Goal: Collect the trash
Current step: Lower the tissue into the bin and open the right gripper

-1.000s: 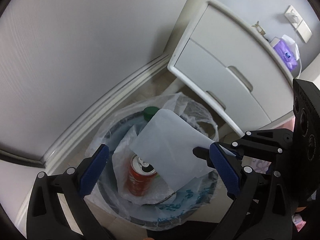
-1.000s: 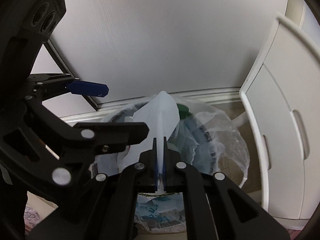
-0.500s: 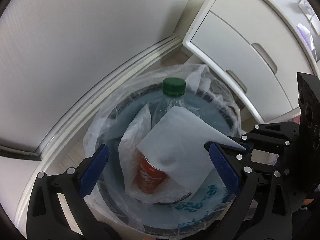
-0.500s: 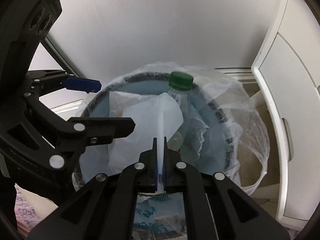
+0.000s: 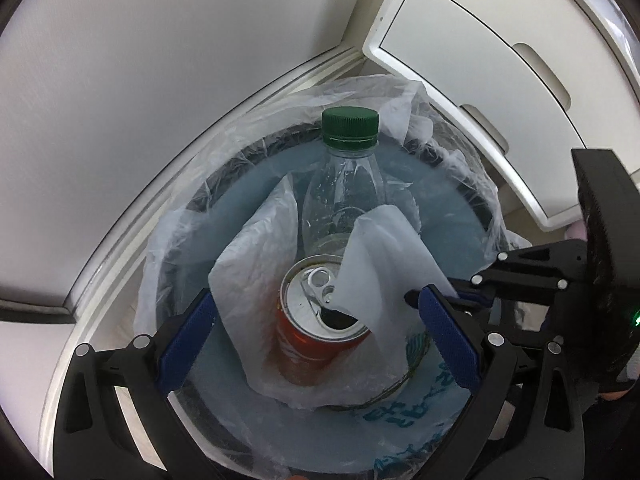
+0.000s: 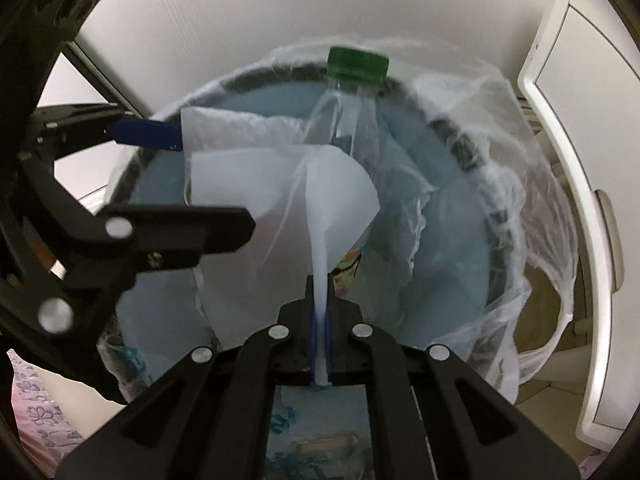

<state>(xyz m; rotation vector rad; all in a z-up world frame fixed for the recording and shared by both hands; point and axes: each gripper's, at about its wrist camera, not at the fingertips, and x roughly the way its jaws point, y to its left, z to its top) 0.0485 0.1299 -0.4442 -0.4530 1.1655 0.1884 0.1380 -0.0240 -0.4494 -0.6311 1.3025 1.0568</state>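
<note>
The right gripper (image 6: 319, 344) has its blue pads clamped together on the near edge of a thin white sheet of tissue-like paper (image 6: 336, 200), which fans out above the mouth of the round bin lined with a clear plastic bag (image 5: 486, 216). The sheet looks very light and limp; it curls and folds under its own weight, so a pinch at one edge, as here, seems enough to carry it. It will likely flutter rather than drop straight when let go, so releasing it low over the opening looks sensible.

The left gripper (image 5: 320, 334) hangs over the near side of the bin with its blue fingers (image 5: 186, 340) wide apart and nothing between them.

Inside the bin stand an orange drink can with an opened silver top (image 5: 320, 320) and, on its far side, a clear plastic bottle with a green cap (image 5: 344, 196), amid a loose crumpled white plastic bag (image 5: 256, 264). The sheet's free corner droops just over the can's top. To the right stands a white drawer cabinet (image 5: 472, 40).
</note>
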